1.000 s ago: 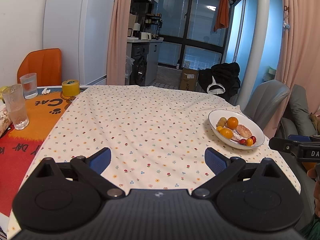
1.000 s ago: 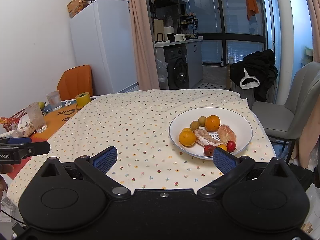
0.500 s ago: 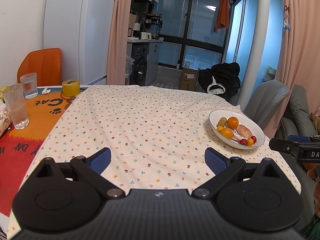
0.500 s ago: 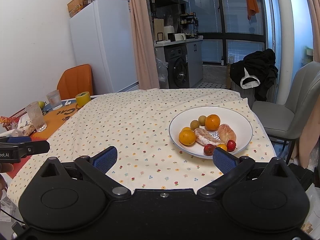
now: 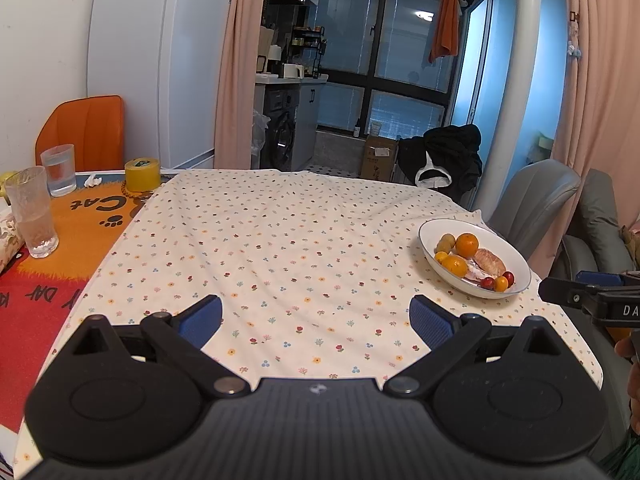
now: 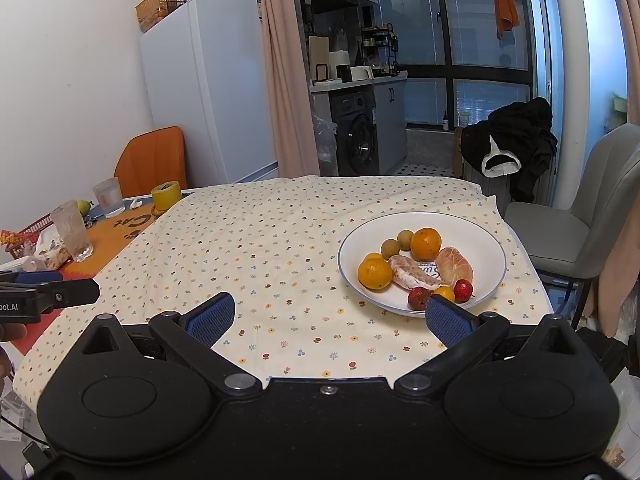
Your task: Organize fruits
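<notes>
Nothing shifts since a second ago: fruit all on the plate (image 6: 492,280).
Left gripper (image 5: 316,316) and right gripper (image 6: 328,318) hold wide, empty, short of the plate; stage unclear.

Glossy, seemingly ceramic plate (image 6: 494,248) on matt floral cloth (image 6: 260,248)

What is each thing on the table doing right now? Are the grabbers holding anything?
Left gripper: open, holding nothing.
Right gripper: open, holding nothing.
White plate: on the flowery tablecloth, full of fruit.
Oranges: whole, on the plate.
Peeled citrus pieces: lying on the plate.
Tall glass: upright, almost empty.
Short glass: upright, with water.
Yellow tape roll: lying flat.
</notes>
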Tool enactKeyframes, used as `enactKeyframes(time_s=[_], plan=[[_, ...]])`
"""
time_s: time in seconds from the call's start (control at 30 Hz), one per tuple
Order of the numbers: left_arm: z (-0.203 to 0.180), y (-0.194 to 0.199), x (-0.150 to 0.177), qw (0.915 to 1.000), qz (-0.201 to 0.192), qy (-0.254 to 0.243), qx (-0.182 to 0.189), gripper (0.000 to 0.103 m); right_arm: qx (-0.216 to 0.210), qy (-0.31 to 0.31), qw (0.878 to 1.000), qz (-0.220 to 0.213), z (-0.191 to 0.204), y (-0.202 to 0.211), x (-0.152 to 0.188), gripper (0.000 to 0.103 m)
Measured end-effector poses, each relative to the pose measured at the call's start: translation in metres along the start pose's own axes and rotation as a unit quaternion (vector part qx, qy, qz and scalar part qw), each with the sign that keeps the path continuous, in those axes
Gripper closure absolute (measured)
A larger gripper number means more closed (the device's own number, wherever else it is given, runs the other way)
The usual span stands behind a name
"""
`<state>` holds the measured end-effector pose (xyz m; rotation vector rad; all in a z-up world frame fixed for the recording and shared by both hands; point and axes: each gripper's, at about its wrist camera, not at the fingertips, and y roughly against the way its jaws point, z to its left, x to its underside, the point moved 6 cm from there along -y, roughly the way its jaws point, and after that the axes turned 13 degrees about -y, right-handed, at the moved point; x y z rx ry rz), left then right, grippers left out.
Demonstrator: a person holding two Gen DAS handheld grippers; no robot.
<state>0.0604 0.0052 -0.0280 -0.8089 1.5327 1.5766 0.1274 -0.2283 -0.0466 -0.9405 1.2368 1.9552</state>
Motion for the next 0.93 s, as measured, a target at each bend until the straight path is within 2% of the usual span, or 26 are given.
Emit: enactKeyframes(time_s=[0.93], plan=[[0.0035, -0.0027, 0.0021, 0.9999, 0.008, 0.012, -0.003, 0.004, -0.001, -0.001, 1.000, 0.003, -0.0012, -0.0013, 0.0011, 0.000]])
